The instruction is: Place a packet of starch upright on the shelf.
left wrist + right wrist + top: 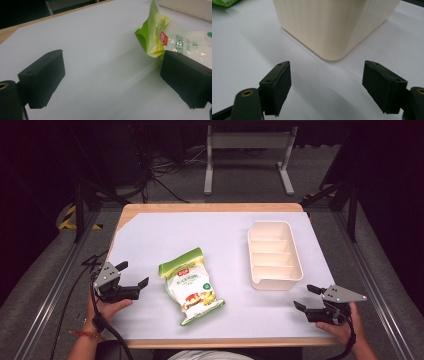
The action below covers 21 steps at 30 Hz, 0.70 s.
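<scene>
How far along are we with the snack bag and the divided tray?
Nothing looks done: the snack bag lies flat on the white mat, apart from the tray, whose compartments are empty. Nothing is in hand: the left claw and right claw are open beside them. Any pick or placement is left.

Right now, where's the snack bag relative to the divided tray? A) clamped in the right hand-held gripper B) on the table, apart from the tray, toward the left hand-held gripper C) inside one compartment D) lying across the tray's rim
B: the snack bag lies flat on the white table cover, clear of the tray, nearer the left hand-held gripper; the right hand-held gripper is open with nothing between its jaws.
</scene>
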Tool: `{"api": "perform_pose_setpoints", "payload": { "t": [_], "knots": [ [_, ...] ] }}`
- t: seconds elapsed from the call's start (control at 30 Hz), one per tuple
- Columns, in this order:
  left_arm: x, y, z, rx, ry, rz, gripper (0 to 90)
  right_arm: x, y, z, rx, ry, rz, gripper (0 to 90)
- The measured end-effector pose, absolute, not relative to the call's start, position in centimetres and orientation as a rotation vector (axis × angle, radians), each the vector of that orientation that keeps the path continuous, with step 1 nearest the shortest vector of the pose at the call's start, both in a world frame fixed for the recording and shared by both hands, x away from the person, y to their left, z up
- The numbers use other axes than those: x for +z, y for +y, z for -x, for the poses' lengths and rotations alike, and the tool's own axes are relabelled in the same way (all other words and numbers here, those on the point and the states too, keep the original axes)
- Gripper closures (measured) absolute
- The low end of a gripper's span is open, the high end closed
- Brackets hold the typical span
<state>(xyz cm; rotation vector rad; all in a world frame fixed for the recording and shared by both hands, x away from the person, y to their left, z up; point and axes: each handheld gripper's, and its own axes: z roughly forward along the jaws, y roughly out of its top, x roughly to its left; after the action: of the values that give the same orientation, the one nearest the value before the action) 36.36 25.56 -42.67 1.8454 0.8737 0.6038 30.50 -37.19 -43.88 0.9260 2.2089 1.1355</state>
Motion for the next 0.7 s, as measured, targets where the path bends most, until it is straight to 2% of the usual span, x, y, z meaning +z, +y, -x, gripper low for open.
{"api": "perform_pose_setpoints", "payload": {
  "t": [0.13, 0.37, 0.7],
  "knots": [
    [-42.7, 25.3, -36.3, 0.574, 0.866, -1.836, 6.1, -43.9, -37.2, -30.4, 1.128, 2.21, -0.924, 22.9],
    [-42.6, 24.0, -37.0, 0.491, 0.765, -1.965, 8.7, -43.7, -36.9, -30.4, 1.118, 2.209, -0.916, 22.8],
    [-40.4, 19.9, -40.5, 0.395, 0.651, -2.125, 10.9, -44.0, -36.9, -30.4, 1.115, 2.232, -0.93, 22.7]
  ]
}}
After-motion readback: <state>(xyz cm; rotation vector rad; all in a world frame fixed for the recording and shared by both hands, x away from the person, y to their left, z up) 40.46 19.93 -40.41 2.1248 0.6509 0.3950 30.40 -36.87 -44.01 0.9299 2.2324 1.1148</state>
